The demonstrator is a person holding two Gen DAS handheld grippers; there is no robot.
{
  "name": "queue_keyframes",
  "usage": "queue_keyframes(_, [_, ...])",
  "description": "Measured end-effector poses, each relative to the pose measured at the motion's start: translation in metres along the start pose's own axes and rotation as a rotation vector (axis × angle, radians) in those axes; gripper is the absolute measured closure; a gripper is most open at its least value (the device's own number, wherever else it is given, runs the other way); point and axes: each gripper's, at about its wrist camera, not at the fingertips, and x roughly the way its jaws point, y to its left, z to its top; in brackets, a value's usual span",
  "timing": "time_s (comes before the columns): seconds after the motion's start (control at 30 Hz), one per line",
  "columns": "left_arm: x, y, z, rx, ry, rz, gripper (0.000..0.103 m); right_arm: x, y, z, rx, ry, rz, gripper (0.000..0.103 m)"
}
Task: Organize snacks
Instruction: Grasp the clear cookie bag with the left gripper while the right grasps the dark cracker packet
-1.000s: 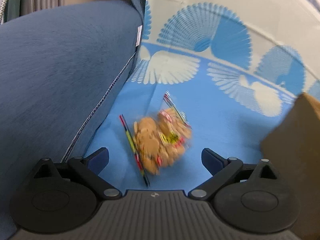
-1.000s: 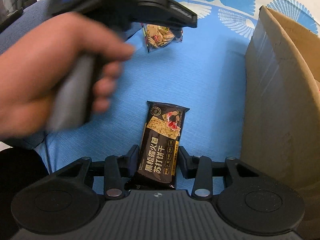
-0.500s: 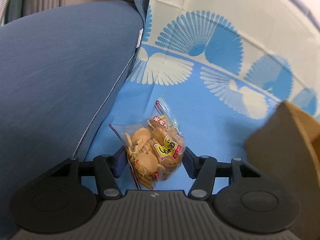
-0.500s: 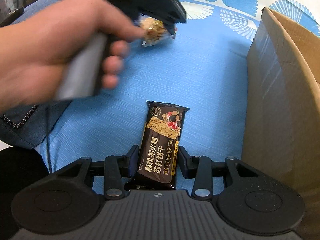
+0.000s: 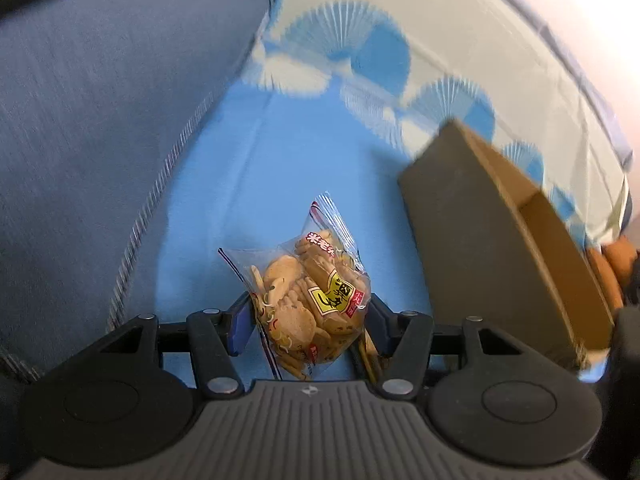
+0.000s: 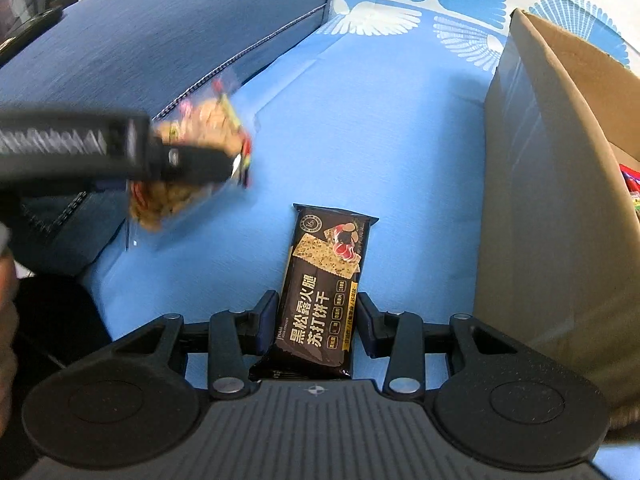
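Left hand-held gripper point(image 5: 308, 316): closed on the clear bag of rice crackers point(image 5: 310, 304), pads pinching the bag's lower half from both sides. In the right wrist view the bag reads as lifted clear of the blue sheet point(image 6: 360, 128), though it is blurred. The left jaws have just been closing, with the bag between them.

Right hand-held gripper point(image 6: 314, 322): narrow, clamped across the lower third of the black soda cracker pack point(image 6: 324, 288). The pack's far end points away over the sheet; cannot tell whether it rests on the sheet or is already lifted.

Handling, as a judgement:
- Cracker bag: light, loose film, contents brittle and free to shift. Squeeze too hard and the crackers break; too soft and the slick film slides out. Gripping through the bulk of the crackers, as now, looks safer than gripping by the crimped top edge (that edge is thin and would likely pull through).
- Soda cracker pack: light, fairly stiff sleeve, glossy wrap. The grip is low, so the long end may droop or swing on the carry; a mid-length hold would balance better.

Further out: the cardboard box point(image 6: 532, 208) stands just right of the black pack, open-topped, with some coloured wrappers showing inside at the view's edge. Likely the drop target for both. A dark blue cushion point(image 5: 100, 120) borders the sheet on the left.
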Motion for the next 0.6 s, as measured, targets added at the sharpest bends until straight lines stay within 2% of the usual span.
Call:
queue_keyframes(0.13, [0.003, -0.003, -0.004, -0.005, 0.043, 0.016, 0.04, -0.012, 0.006, -0.004, -0.01, -0.011, -0.025, 0.061])
queue_keyframes(0.27, [0.005, 0.004, -0.003, -0.053, 0.084, 0.033, 0.039, -0.019, 0.006, -0.004, -0.007, -0.02, -0.044, 0.062])
queue_keyframes(0.37, [0.01, 0.01, -0.001, -0.091, 0.117, 0.048, 0.035, -0.016, 0.005, -0.007, 0.001, -0.009, -0.044, 0.061])
queue_keyframes(0.6, [0.011, 0.019, 0.003, -0.13, 0.12, 0.043, 0.032, -0.011, -0.002, -0.013, 0.012, -0.009, -0.036, 0.057])
